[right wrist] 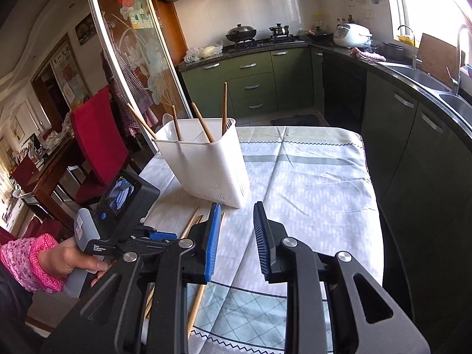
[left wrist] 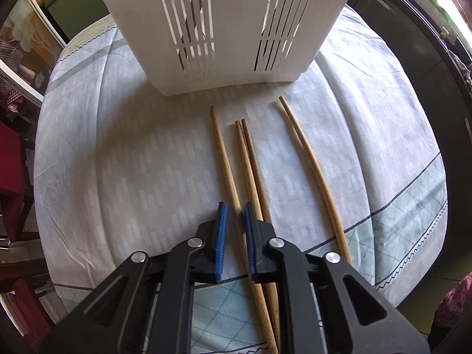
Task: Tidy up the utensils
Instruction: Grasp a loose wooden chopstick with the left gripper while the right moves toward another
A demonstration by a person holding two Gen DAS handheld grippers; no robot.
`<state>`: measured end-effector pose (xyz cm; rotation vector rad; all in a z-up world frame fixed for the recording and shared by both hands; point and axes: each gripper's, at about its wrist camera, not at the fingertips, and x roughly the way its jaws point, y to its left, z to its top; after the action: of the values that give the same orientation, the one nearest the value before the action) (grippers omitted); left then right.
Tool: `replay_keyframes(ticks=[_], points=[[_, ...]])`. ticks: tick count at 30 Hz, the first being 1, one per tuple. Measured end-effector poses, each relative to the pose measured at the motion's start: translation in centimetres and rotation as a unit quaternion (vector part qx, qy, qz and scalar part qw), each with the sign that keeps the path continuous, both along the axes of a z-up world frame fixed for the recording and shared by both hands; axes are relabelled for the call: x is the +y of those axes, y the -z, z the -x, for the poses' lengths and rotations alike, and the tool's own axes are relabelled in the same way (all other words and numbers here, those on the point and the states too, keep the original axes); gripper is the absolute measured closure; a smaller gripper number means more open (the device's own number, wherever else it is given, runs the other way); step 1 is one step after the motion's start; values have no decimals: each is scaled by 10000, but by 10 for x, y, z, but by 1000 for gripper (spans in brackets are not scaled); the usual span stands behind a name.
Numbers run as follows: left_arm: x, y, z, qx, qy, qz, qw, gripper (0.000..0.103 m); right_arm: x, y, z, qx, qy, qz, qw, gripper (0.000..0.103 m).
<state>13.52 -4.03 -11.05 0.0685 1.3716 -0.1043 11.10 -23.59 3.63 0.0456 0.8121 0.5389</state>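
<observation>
A white slotted utensil holder (left wrist: 227,29) stands on the clothed table; in the right wrist view the holder (right wrist: 206,165) has several wooden chopsticks (right wrist: 203,122) standing in it. Several more chopsticks lie flat in front of it: one on the left (left wrist: 225,162), a pair in the middle (left wrist: 250,162), a pair on the right (left wrist: 312,159). My left gripper (left wrist: 234,211) is low over the table, its jaws slightly apart around the left chopstick. My right gripper (right wrist: 236,212) is open and empty, raised right of the loose chopsticks (right wrist: 191,227).
The patterned tablecloth (right wrist: 309,183) covers the table. A red chair (right wrist: 94,135) stands to the left. Green kitchen cabinets (right wrist: 253,82) and a dark counter with a sink (right wrist: 419,76) run behind and to the right. The left gripper's body and the holding hand (right wrist: 73,256) sit at left.
</observation>
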Motion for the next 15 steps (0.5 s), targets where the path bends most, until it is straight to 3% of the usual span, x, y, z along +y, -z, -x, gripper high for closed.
replay_keyframes(ticks=[1, 8, 15], points=[[-5, 2, -5, -8, 13, -33, 10000, 94, 3, 2, -1, 26, -23, 25, 10000, 71], [1, 1, -11, -47, -166, 158, 9997, 97, 26, 32, -10, 457, -226, 324, 9982, 71], [24, -48, 11, -1072, -301, 488, 9926, 97, 58, 91, -33, 1276, -499, 781, 9875, 69]])
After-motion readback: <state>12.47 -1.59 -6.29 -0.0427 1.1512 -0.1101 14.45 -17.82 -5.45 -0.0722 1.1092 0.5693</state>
